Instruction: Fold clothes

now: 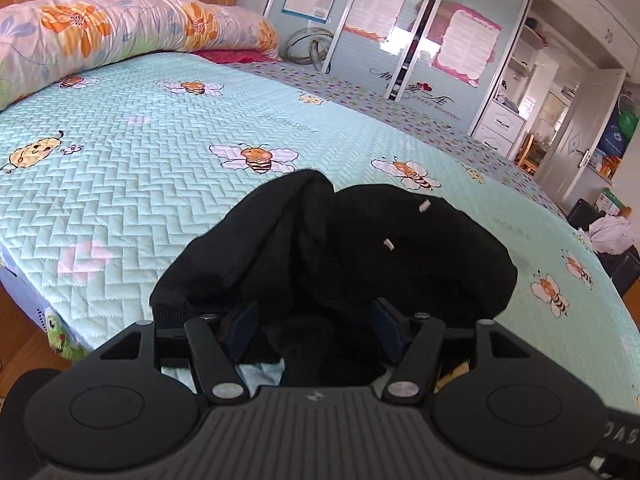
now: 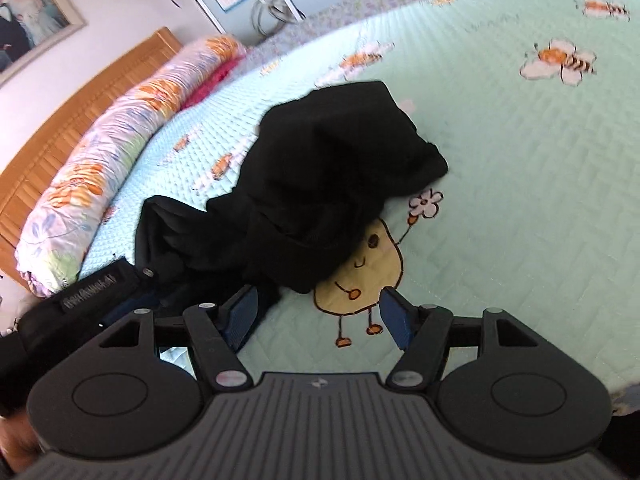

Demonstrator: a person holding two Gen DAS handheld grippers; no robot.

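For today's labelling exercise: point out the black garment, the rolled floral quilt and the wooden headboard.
black garment (image 2: pixel 332 168): right wrist view, middle of the crumpled heap.
rolled floral quilt (image 1: pixel 120 28): left wrist view, its top.
wooden headboard (image 2: pixel 80 120): right wrist view, slatted face.

The garment (image 1: pixel 340 248) is showing as soft, matt black cloth, crumpled, with no sheen. The bedspread (image 1: pixel 160 184) is looking like quilted cloth, stitched in a herringbone pattern. Each tool (image 1: pixel 316 330) (image 2: pixel 320 318) is showing matt black plastic, ribbed on the body, with dull metal rivets and blue pads. The headboard (image 2: pixel 80 120) is showing slatted wood, lightly glossy. The duvet (image 1: pixel 120 28) is looking like smooth printed cloth.
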